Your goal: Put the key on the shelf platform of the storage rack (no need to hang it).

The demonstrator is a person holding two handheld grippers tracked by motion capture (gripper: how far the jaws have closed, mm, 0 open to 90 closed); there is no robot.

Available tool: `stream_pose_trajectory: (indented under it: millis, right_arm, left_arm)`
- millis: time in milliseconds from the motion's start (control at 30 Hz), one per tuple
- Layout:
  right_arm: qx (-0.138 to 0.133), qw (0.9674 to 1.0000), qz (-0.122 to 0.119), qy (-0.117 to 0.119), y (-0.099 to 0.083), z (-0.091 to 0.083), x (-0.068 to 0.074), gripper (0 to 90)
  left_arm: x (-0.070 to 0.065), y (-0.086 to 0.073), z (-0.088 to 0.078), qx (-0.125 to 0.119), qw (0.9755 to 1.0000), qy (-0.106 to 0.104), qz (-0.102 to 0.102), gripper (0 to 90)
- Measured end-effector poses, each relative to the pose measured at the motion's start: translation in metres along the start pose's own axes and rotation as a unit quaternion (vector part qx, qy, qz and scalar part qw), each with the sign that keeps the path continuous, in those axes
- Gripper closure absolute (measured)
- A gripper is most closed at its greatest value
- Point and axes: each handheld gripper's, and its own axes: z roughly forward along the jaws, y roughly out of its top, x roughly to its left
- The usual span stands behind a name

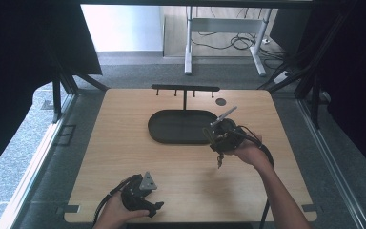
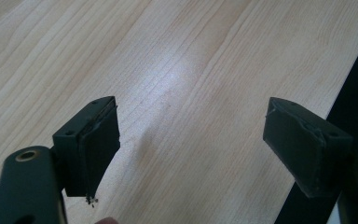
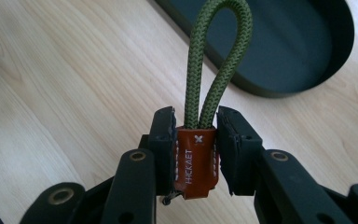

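Green braided cord, doubled into a loop [image 3: 220, 56], stands up from an orange-brown leather sleeve [image 3: 196, 161], and we find that sleeve clamped between the two pads of the right gripper [image 3: 196, 149]. White stitching runs down the sleeve's edges; a small white cross mark sits at its top, and beneath it we read lettering that appears to say "HICKAET", though the print is small and we cannot vouch for every letter. Something small and metallic shows at the sleeve's lower end; we cannot tell what it is.

From the high view, the right gripper [image 1: 220, 138] is held above the wooden table [image 1: 124, 157], just beside the near right end of the dark oval tray [image 1: 171, 138]. The loop's long axis runs along the jaws and points toward the tray. Behind the tray stands a black T-shaped rack with small hooks [image 1: 185, 88]; in our judgement the loop is meant for one of those hooks, so the coming move runs forward over the tray.

We find the left gripper [image 1: 143, 198] low at the near edge, well apart from tray and rack. Its jaws stand wide apart with bare tabletop between them.
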Motion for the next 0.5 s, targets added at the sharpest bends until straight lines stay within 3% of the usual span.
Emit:
stream_pose_trajectory:
  millis: [500]
  right_arm:
    - [-0.007,0.9999,0.007,0.003,0.030,0.004,-0.013,68.4]
  left_arm:
    - [0.003,-0.002,-0.003,-0.002,1.0000,0.003,-0.002,19.1]
